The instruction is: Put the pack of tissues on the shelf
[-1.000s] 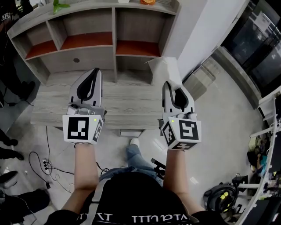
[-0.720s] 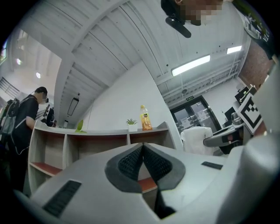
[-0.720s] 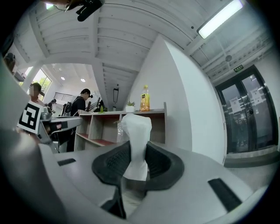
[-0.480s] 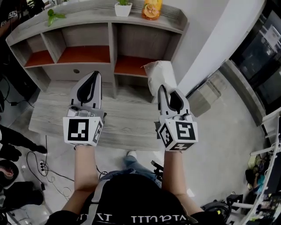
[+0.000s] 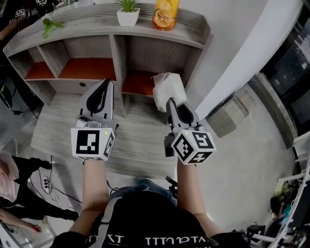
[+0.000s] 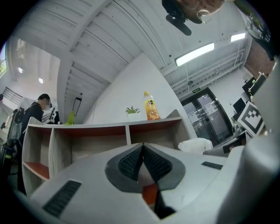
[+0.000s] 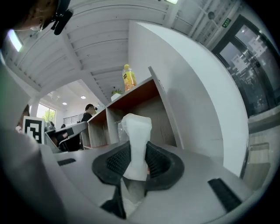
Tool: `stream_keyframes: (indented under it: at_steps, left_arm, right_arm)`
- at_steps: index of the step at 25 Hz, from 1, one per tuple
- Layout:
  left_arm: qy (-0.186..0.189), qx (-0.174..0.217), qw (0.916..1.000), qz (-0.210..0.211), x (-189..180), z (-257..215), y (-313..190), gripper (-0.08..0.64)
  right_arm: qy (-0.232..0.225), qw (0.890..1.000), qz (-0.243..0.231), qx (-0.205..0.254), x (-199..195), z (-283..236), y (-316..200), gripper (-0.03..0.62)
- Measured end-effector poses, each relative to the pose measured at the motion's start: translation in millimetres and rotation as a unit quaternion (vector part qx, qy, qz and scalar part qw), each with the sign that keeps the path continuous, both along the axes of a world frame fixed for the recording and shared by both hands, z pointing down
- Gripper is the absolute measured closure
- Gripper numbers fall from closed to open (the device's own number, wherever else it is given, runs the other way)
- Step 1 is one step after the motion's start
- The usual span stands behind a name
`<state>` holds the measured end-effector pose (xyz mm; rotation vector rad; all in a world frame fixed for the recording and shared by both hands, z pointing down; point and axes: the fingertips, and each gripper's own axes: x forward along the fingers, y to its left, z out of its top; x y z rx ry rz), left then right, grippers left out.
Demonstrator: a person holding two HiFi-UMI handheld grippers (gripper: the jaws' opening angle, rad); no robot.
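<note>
Two grippers faced a grey wooden shelf (image 5: 116,51).
The right gripper (image 5: 169,101) clamped the white pack of tissues (image 5: 168,88) before its right compartment; the left gripper (image 5: 104,82) had its jaws together. An orange bottle (image 5: 165,13) stood on top, label unreadable.

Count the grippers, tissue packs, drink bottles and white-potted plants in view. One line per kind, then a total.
grippers: 2 (left gripper, right gripper)
pack of tissues: 1, clamped in the right gripper
drink bottle: 1, orange, on top of the shelf unit
potted plant: 1, beside the bottle
Total: 5
</note>
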<state>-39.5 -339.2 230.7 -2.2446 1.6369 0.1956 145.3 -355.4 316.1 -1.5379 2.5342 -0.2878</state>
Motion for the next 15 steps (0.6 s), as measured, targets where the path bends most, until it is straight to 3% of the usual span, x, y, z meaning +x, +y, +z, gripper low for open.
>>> stream_keyframes:
  at_steps: [4,7,11,15]
  left_arm:
    - [0.000,-0.004,0.9999,-0.011,-2,3,-16,0.547]
    - [-0.003,-0.012,0.9998,-0.017,-3,8,-22,0.547]
    - [-0.008,-0.017,0.9996,-0.022,-9,13,-27,0.547]
    - [0.000,-0.014,0.9995,-0.030,-21,16,-32,0.548]
  right_arm:
    - [-0.064,0.997,-0.022,-0.026,-1,10,-18,0.488]
    - [-0.135,0.989,-0.037,-0.054,-3,20,-28,0.488]
    - [-0.228,0.969,-0.036,-0.092,0,35,-41,0.488]
    - [-0.316,0.940,-0.034,-0.121,2,45,-51,0.488]
